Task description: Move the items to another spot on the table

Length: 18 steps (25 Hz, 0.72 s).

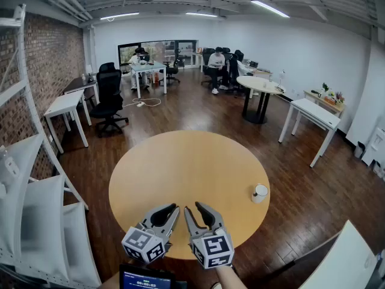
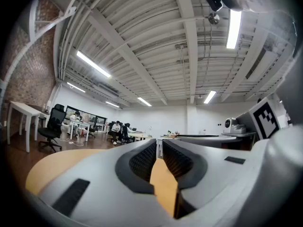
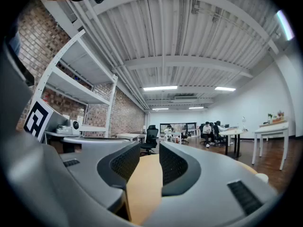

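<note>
A big office with a dark wood floor spreads out behind, with a brick wall (image 1: 48, 59) and white shelves (image 1: 36, 209) at the left. White desks (image 1: 66, 104) and black chairs (image 1: 109, 98) stand around the edges, and people sit at the far end. In the middle stands a round wooden bench (image 1: 186, 161).

The only item on it is a white cup (image 1: 260, 192), upright close to the bench's right edge. It is well apart from both tools. The right gripper view catches it low at the right, just past that tool's outer jaw.

The left hand-held gripper (image 1: 172, 208) and the right hand-held gripper (image 1: 194, 208) sit side by side over the near edge of the bench. Their jaws point toward the far side, and their marker cubes lie nearest the person.

In the left gripper view, that tool's jaws are all but pressed together, with only a sliver between the tips. Nothing sits in the gap but bare bench top. In the right gripper view, the jaws stand partly spread with a clear gap. Only bench top shows between them, so this tool grips nothing either.

A small lit screen (image 1: 144, 279) shows at the bottom edge of the head view, below the left tool.
</note>
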Tool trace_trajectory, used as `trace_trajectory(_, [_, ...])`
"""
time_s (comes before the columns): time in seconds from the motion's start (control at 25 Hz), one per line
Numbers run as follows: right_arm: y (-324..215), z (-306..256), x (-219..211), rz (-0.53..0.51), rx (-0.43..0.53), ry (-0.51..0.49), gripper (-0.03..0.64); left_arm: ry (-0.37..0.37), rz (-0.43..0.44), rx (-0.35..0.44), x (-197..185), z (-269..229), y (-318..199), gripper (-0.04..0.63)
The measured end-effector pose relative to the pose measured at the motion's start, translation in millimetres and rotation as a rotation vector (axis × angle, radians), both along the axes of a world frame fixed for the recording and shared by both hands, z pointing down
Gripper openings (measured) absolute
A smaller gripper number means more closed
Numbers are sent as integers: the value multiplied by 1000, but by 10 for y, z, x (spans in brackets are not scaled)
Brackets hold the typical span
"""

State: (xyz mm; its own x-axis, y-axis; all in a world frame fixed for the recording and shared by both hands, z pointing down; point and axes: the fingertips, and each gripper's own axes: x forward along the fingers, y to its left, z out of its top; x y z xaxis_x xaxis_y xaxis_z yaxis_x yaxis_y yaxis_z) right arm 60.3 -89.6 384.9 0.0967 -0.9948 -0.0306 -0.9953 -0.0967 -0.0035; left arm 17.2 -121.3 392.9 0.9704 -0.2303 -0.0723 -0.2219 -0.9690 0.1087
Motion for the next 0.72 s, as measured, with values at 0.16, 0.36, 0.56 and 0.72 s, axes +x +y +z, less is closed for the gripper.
trace_trajectory(0.16, [112,136,428,50,-13,-28,178,-4,38,3,366,63,105,34])
trace_trajectory(0.36, [383,297,1213,120,-34,-24,199,-17,80,6,1104,198,318,3])
trace_trajectory(0.56, [489,470,1916,161,-70,4,210,-35,111,6,1829,385,444,2])
trace_trajectory(0.72, [610,687,2445,195,-90,-4,239,-46,111,-23,2351,587,549,2])
